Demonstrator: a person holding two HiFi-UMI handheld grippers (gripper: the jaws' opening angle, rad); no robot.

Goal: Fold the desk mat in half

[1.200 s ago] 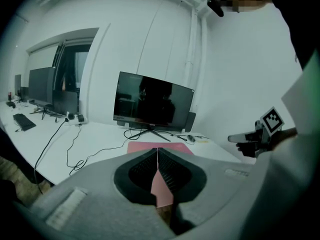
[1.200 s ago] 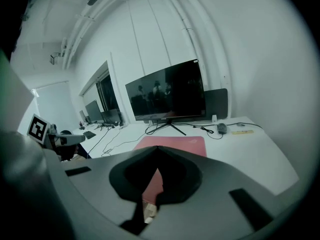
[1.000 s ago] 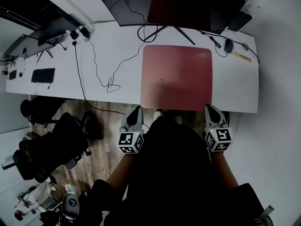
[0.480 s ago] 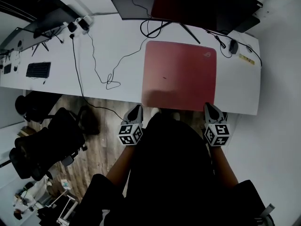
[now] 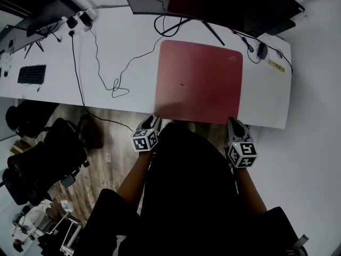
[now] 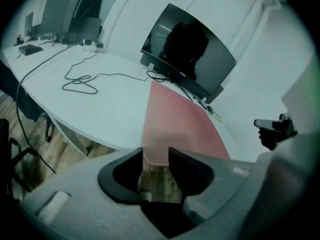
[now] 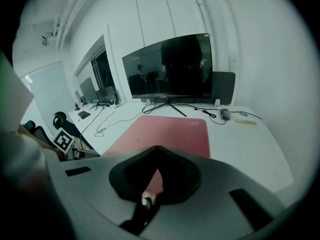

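Observation:
The red desk mat (image 5: 198, 81) lies flat and unfolded on the white desk (image 5: 117, 52), in front of the monitor. My left gripper (image 5: 153, 122) is at the mat's near left corner. In the left gripper view its jaws (image 6: 155, 154) are opening, and the mat corner (image 6: 156, 151) overhangs the desk edge between them without being pressed. My right gripper (image 5: 233, 124) sits at the near right corner. In the right gripper view its tips (image 7: 156, 148) meet, with the mat (image 7: 165, 131) stretching away beyond them.
A curved dark monitor (image 5: 213, 4) on a stand sits behind the mat. Loose cables (image 5: 114, 84) run across the desk to the left. A mouse (image 5: 260, 50) and a yellow item (image 5: 275, 64) lie at the back right, and a keyboard (image 5: 31, 73) at the far left. Black office chairs (image 5: 42, 159) stand on the wooden floor.
Both grippers have moved forward from below the desk edge to the mat's near corners.

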